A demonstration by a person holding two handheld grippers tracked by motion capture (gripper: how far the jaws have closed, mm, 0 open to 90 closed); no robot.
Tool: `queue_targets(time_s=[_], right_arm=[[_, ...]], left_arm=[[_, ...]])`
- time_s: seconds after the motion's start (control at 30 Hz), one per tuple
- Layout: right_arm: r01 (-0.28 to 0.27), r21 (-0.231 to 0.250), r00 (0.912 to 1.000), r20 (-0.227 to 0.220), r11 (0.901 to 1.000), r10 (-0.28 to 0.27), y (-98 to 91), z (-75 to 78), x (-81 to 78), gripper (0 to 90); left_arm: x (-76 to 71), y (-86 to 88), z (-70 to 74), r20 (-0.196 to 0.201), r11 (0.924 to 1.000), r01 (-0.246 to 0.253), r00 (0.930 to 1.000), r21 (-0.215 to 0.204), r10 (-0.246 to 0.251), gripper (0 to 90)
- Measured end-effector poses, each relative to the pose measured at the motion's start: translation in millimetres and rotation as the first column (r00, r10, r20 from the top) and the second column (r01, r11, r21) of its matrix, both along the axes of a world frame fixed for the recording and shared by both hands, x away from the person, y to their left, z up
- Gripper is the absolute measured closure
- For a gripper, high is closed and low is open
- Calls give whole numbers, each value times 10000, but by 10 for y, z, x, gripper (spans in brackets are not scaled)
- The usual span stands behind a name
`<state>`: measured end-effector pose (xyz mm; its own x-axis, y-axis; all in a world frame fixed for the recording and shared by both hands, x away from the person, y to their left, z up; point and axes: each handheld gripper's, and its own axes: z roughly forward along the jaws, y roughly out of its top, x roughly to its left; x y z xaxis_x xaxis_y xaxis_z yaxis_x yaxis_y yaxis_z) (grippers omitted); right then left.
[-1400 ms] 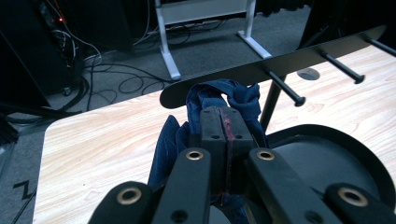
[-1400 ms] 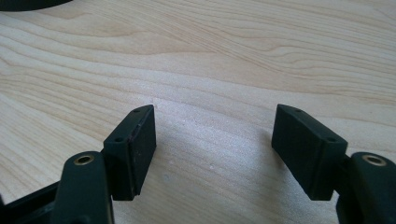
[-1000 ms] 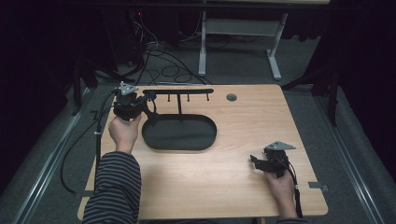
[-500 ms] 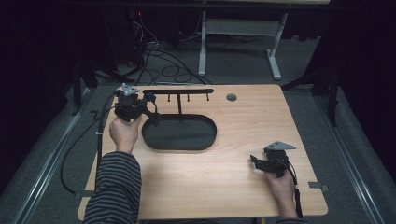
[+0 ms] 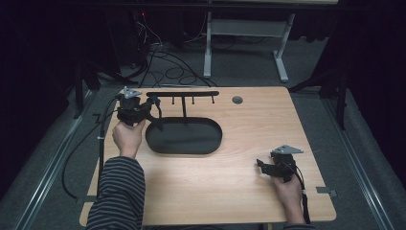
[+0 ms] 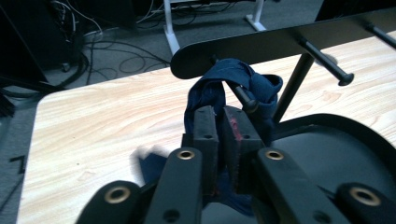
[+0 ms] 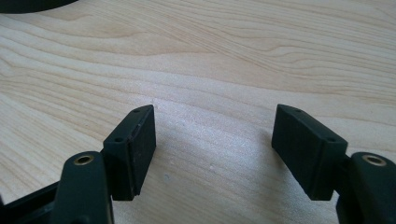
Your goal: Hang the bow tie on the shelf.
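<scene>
Your left gripper [image 6: 218, 135] was clamped on a blue cloth [image 6: 219, 88] draped over the end peg [image 6: 240, 95] of the rack [image 5: 182, 94], at about ten o'clock on the table [image 5: 249, 191]. To hang it well, you needed to keep the fold seated behind the peg's knob, then ease the jaws apart without tugging the fabric back off. The cloth looked dark navy, soft and bunched, looped over the peg with a tail trailing under the jaws. Your right gripper [image 7: 215, 149] rested at four o'clock, jaws spread wide, holding nothing.
</scene>
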<state>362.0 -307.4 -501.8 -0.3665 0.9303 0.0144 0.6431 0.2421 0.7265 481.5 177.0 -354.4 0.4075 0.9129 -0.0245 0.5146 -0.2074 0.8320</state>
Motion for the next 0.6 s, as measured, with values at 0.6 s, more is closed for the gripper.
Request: queue_targets(time_s=[0.6], right_arm=[[20,-19,10000,-17,10000,-21,5,1,-2,321]], left_arm=[[-201,49,90,38,9989,462,9989,-34,-462,715]])
